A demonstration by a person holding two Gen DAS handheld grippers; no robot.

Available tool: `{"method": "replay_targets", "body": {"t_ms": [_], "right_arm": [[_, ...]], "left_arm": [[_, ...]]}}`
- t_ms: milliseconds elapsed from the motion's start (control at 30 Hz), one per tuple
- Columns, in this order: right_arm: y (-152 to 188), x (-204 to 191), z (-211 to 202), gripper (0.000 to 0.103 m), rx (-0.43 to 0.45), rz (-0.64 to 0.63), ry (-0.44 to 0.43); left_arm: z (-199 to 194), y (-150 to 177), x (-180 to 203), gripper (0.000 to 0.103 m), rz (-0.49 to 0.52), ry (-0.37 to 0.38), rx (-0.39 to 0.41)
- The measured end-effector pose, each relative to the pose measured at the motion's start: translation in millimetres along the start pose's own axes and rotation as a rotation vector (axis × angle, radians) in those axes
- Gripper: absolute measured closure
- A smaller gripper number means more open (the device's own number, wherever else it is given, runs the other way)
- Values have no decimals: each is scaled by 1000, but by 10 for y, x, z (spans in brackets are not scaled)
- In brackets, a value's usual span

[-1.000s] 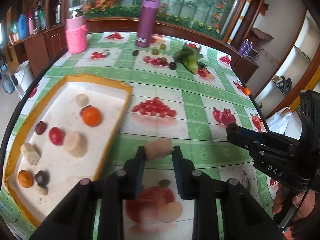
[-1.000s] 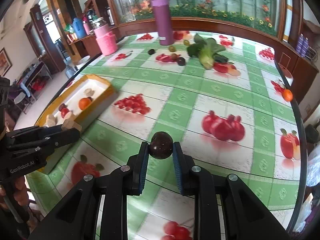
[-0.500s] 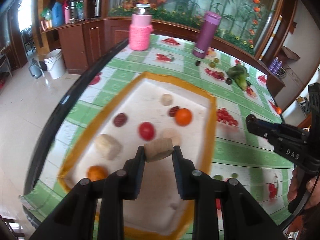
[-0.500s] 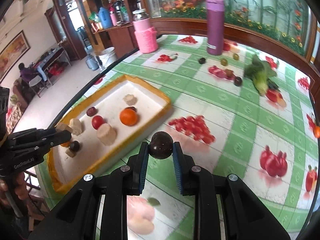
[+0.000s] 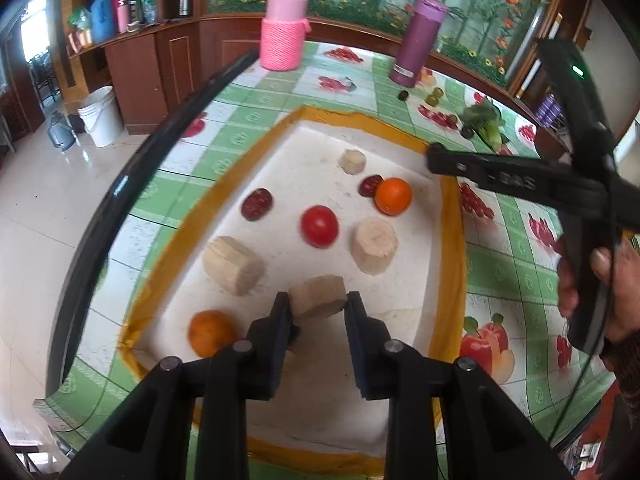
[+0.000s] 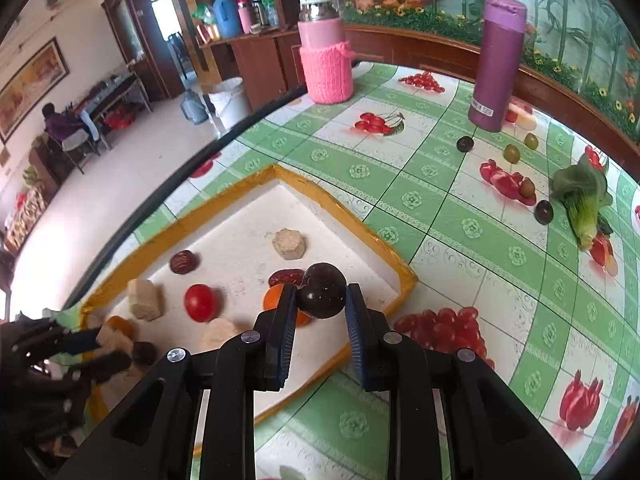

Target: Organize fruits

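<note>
A: Left wrist view: the left gripper (image 5: 318, 308) is clamped on a tan chunk (image 5: 318, 297) and hangs over the near end of the tray (image 5: 451, 216), beside an orange (image 5: 211, 331).

B: And the right gripper (image 6: 320, 300)?

A: Its jaws are pinched tight on a dark round fruit (image 6: 321, 295), poised above the tray's right side, over another orange (image 6: 276, 298).

B: How should they unload?

A: I'd lower each into a bare patch, clear of the tomato (image 5: 319, 226), then ease the jaws apart so nothing rolls.

B: Anything only 1 view gives?

A: The right wrist view alone shows 5 loose small fruits near the purple bottle (image 6: 496, 62) and the greens (image 6: 582, 200) in full. The left alone shows a hand (image 5: 596, 280) holding the right tool.
</note>
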State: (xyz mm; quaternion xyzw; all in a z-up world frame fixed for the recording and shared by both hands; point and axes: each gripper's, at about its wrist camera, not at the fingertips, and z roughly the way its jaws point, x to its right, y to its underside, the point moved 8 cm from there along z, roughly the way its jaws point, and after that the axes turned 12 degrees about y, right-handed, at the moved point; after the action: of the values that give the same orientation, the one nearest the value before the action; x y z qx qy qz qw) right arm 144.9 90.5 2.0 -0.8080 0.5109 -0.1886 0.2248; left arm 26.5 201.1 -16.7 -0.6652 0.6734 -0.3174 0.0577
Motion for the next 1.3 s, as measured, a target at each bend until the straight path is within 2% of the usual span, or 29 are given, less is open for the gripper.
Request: {"method": "replay_targets", "body": {"t_ms": [233, 433, 733, 900, 1033, 1300], "right_arm": [[-52, 32, 305, 80, -50, 31, -2], [-43, 9, 460, 80, -80, 4, 16], [-15, -7, 565, 79, -96, -28, 28], [-2, 3, 550, 79, -101, -23, 33], [17, -1, 468, 70, -84, -33, 49], [93, 115, 140, 70, -43, -4, 40]], "left_arm": [[158, 27, 112, 73, 35, 18, -38], [294, 46, 161, 73, 61, 16, -68], [466, 122, 108, 72, 41, 5, -133], [451, 132, 97, 72, 37, 4, -136], [415, 142, 71, 62, 25, -5, -132], [287, 82, 71, 55, 12, -28, -88]]}}
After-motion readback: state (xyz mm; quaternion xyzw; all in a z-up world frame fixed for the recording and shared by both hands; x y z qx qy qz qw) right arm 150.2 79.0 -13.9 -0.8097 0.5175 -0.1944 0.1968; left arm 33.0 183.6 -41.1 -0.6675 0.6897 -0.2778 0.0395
